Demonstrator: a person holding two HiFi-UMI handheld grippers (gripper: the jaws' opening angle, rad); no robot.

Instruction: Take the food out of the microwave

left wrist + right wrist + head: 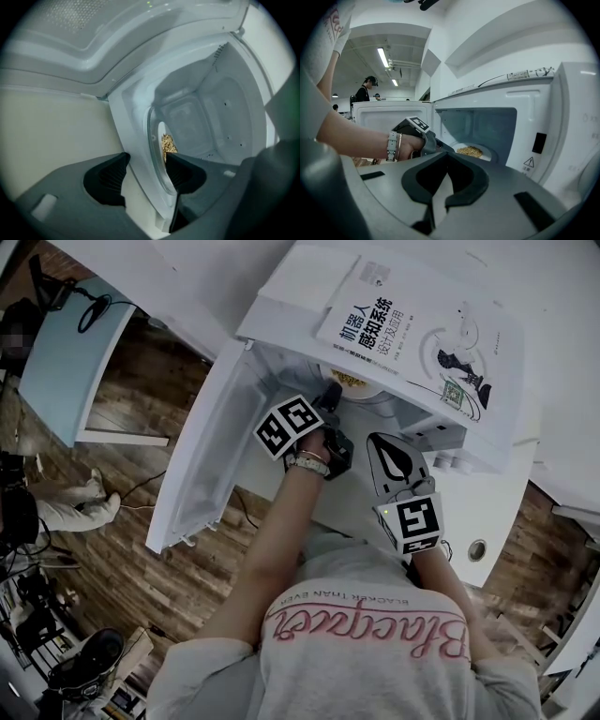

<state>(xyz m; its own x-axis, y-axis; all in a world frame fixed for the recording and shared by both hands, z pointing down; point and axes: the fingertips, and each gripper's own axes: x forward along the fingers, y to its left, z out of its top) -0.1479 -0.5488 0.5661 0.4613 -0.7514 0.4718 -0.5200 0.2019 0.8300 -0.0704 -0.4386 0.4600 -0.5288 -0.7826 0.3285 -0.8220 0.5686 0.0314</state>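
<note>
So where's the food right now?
The food sits on a white plate inside the open microwave, mid-frame in the right gripper view. The left gripper reaches in, its jaws apart on either side of the plate's near rim.

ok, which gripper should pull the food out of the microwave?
Left. The left gripper is already inside the microwave, its jaws either side of the plate rim. The right gripper is outside, jaws together.

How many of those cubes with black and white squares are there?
2. One cube rides on the left gripper, at the open mouth of the microwave. The other cube rides on the right gripper, outside it, nearer the person. None seems hidden.
</note>
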